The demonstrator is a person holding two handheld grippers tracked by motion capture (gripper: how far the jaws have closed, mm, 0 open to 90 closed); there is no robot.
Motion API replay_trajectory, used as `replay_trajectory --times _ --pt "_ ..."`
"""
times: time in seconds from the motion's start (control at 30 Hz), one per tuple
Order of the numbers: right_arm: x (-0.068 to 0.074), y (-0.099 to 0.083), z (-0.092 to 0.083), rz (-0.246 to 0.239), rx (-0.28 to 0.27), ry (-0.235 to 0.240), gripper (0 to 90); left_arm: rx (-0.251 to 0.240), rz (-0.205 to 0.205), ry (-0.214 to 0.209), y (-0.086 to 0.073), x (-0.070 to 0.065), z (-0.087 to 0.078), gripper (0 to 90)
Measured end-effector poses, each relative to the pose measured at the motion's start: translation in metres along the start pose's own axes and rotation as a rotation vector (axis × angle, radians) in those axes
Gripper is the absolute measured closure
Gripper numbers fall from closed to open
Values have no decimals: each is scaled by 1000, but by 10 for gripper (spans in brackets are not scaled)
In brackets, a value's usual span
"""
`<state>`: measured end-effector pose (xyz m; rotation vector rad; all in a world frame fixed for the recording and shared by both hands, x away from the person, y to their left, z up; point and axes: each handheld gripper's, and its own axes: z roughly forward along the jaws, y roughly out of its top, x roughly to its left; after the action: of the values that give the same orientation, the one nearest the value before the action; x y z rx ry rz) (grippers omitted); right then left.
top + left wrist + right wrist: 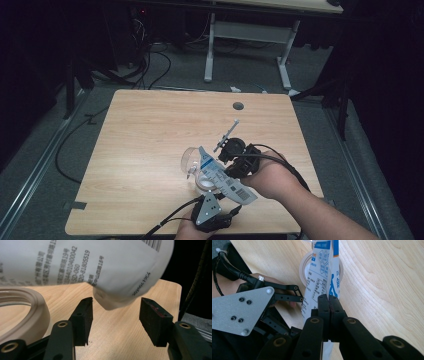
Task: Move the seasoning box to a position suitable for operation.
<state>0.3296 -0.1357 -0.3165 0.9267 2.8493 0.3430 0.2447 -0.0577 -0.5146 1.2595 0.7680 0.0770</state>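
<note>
While the white packet (322, 282) is clamped in the right gripper (329, 305), it should be tipped steadily over the cup (192, 162); left gripper (115, 315) jaws stand apart.

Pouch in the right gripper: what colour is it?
White with blue panels and dark print on the pouch; clearest in the right gripper view.

a white pouch (223, 176) printed with blue panels and black small type, a barcode near one end, hangs tilted above the tabletop, pinched flat at its lower part. its upper end leans over a clear plastic cup (190, 161) lying on its side. beneath the pouch's middle a roll of beige tape (27, 312) lies flat on the wood.
</note>
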Motion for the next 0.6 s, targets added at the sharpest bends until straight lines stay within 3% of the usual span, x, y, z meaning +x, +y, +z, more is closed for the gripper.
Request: replay_trajectory --times 0.6 --pt "0 0 -1 0 -5 -6 900 2 -5 1 1 8 -15 468"
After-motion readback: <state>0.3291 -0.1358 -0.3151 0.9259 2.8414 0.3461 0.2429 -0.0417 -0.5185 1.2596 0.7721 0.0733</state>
